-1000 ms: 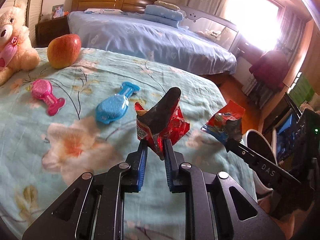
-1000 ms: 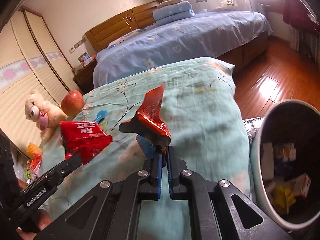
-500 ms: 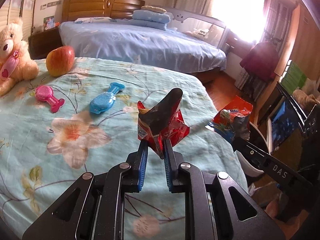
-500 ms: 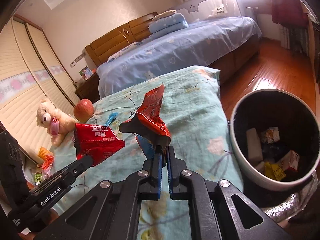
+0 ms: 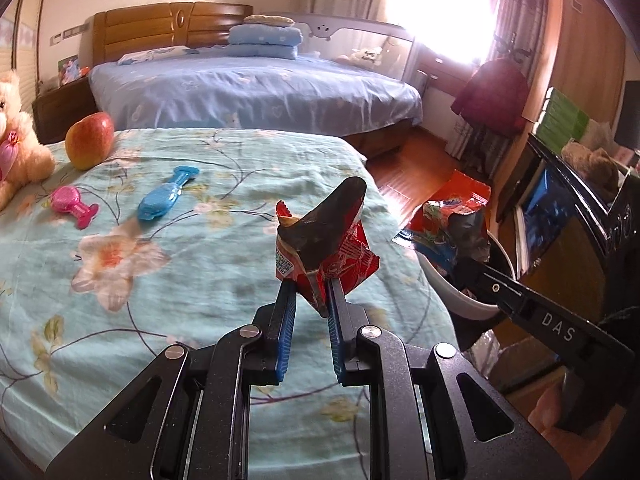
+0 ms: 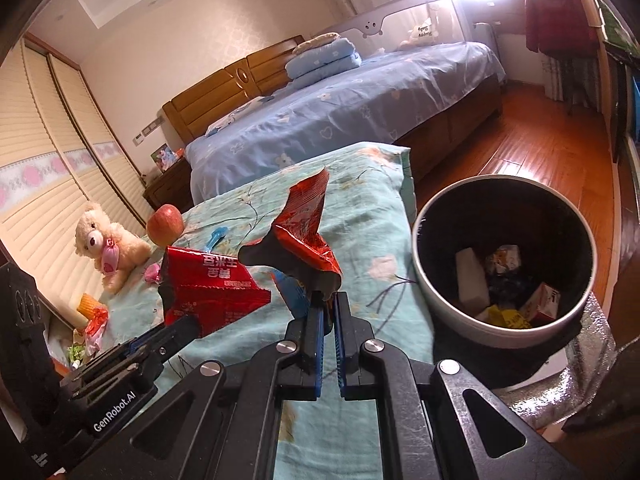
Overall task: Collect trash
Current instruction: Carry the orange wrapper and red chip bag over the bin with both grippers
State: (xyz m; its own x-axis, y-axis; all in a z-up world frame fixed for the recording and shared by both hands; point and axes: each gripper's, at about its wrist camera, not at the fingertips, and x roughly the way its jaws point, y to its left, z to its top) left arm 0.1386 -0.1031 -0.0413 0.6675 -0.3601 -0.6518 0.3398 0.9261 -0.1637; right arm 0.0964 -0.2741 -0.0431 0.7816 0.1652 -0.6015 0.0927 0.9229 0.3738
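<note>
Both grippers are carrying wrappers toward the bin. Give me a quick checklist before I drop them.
1. Left gripper grip on the red wrapper: ok, pads pinch its lower edge.
2. Right gripper grip on the orange wrapper: ok, jaws shut on its bottom corner.
3. Trash bin open with room inside: ok, only a few scraps at the bottom.
4. Orange wrapper above the bin mouth: not ok, in the right wrist view it hangs over the floral bedspread, left of the rim.
5. Red wrapper above the bin mouth: not ok, it is farther left over the bed.
6. The two wrappers apart from each other: ok.
</note>
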